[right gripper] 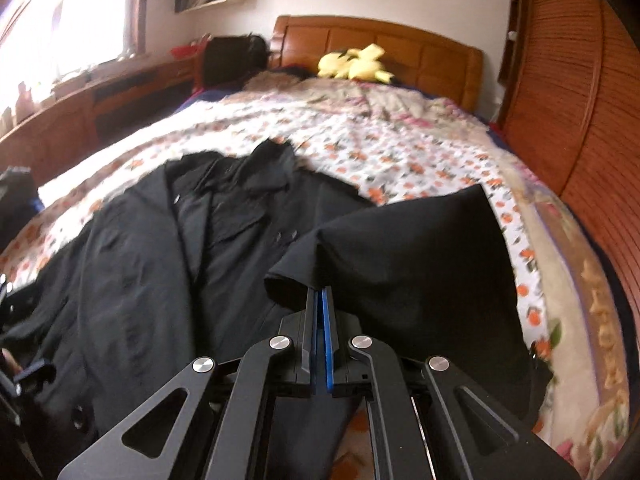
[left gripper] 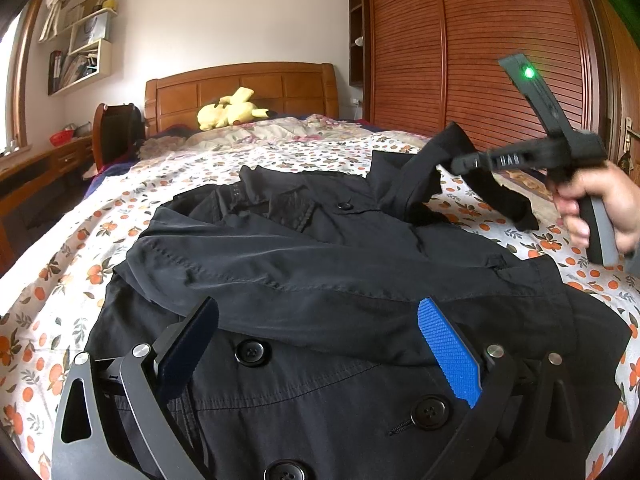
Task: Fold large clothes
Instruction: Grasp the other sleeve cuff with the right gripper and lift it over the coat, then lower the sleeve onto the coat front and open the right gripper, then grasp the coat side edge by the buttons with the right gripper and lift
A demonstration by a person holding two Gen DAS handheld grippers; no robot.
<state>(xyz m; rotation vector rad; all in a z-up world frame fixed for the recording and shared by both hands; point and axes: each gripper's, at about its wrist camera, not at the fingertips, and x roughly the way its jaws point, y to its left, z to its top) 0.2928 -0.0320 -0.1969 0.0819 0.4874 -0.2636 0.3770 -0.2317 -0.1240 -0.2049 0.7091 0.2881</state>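
The black coat (left gripper: 320, 272) lay front-up across the bed (left gripper: 60, 272), one sleeve folded over its chest. It looked soft, limp and fairly heavy, likely to sag and slide unless taken by a cuff, hem or shoulder seam. The right gripper (right gripper: 319, 292) was clamped on the other sleeve (right gripper: 400, 248), lifting it clear. The left gripper (left gripper: 320, 356) hung spread wide over the buttons, grasping nothing. Beyond stood a wooden headboard (left gripper: 240, 84), a yellow plush toy (left gripper: 228, 110) and a slatted wardrobe (left gripper: 480, 40).

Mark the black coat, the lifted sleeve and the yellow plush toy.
black coat (left gripper: 320, 392), left wrist view, buttoned front panel.
lifted sleeve (right gripper: 408, 248), right wrist view, draped cloth above the clamp.
yellow plush toy (left gripper: 228, 114), left wrist view, body.
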